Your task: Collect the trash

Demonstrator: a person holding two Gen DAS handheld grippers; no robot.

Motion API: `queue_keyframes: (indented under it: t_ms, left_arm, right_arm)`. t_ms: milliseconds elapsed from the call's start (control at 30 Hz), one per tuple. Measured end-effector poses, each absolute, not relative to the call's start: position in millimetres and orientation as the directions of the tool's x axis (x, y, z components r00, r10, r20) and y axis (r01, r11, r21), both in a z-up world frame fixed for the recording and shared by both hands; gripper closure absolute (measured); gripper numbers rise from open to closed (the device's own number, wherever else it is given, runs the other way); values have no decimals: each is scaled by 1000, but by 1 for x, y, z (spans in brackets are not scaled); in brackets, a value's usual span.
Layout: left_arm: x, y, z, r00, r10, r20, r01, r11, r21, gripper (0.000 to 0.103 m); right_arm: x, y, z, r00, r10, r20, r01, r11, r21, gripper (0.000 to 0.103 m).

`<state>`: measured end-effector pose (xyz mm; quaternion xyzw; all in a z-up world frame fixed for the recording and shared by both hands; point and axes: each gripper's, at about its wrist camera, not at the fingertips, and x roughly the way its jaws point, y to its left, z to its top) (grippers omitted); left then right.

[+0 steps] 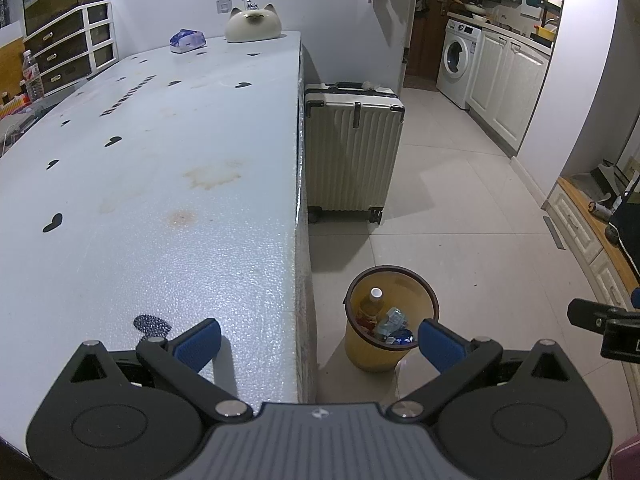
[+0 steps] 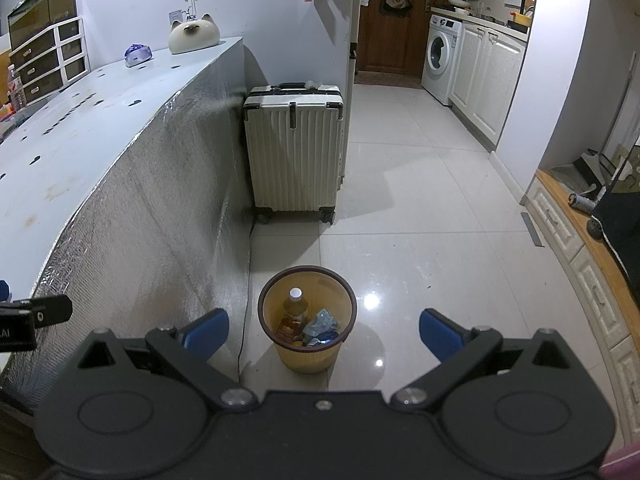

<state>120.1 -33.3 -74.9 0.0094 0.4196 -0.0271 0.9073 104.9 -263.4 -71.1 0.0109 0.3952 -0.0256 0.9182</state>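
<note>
The long pale bench (image 1: 160, 168) takes up the left of the room, its top bare near us except for stains and small dark marks, with only a cat-shaped ornament (image 1: 253, 24) and a blue-and-white packet (image 1: 187, 40) at its far end; to my eye nothing that looks like rubbish is left on it. Past the bench's right edge a cream suitcase (image 2: 294, 148) stands upright on the tiled floor (image 2: 420, 200), tucked against the bench side, out of the walkway. Nearer, also on the floor and just beside the bench's foil-clad flank, sits the amber waste bin (image 2: 307, 356), handy for dropping things straight off the bench. Inside it a bottle (image 2: 295, 307) with a white cap stands upright, next to crumpled blue-and-white wrappers (image 2: 323, 326), so the collecting looks largely done. Both tools hang above and on the near side of the bin with nothing in them: the left tongs (image 1: 319, 345), spread wide, straddle the bench's right edge, with the bin below and just right of their middle; the right tongs (image 2: 324, 334), equally wide apart, are out over the floor with the bin framed almost squarely between the blue pads (image 2: 438, 334), as if a drop has been made there.
</note>
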Motion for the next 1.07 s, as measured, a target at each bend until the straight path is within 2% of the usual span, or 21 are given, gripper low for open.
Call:
queue_keyframes:
  t_ms: [1067]
  left_arm:
    - [117,-35,-72,651,-40,-758,51,999,-8,0]
  right_arm:
    - [104,-264,-70,688,-37,-725,54,999,1,1]
